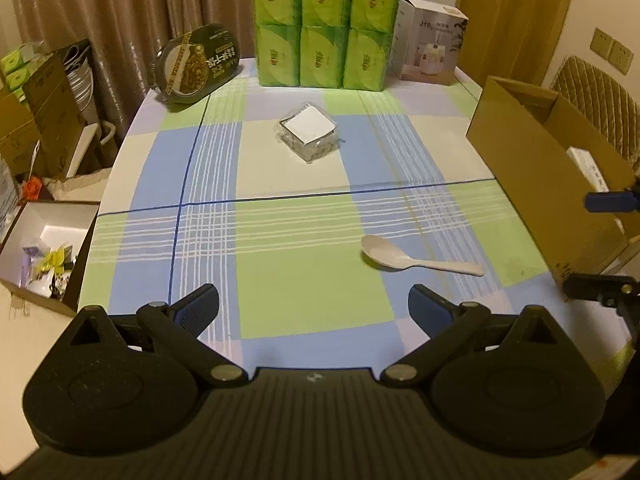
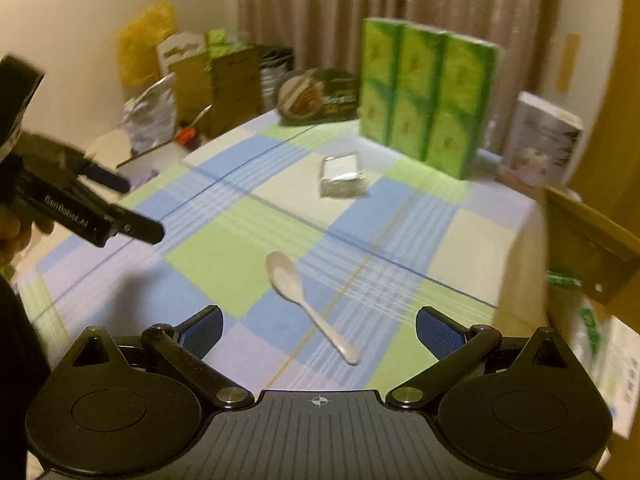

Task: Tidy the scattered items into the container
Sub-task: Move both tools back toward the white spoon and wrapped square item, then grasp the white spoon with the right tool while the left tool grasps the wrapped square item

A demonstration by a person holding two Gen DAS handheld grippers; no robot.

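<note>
A white plastic spoon [image 1: 416, 259] lies on the checked tablecloth, bowl to the left; the right wrist view shows the spoon [image 2: 308, 304] just ahead of my right gripper [image 2: 318, 332], which is open and empty. A clear plastic box with a white lid [image 1: 309, 131] sits mid-table, also the box [image 2: 342, 176]. The brown cardboard box [image 1: 532, 160] stands open at the table's right edge with a white packet inside. My left gripper [image 1: 314, 312] is open and empty above the near table edge. The right gripper's fingers [image 1: 608, 200] show at the far right.
A stack of green tissue packs [image 1: 326, 24], a black food tray [image 1: 196, 62] and a white appliance carton [image 1: 430, 42] line the back edge. Boxes and clutter [image 1: 44, 248] sit left of the table. The cardboard flap [image 2: 588, 240] juts at the right.
</note>
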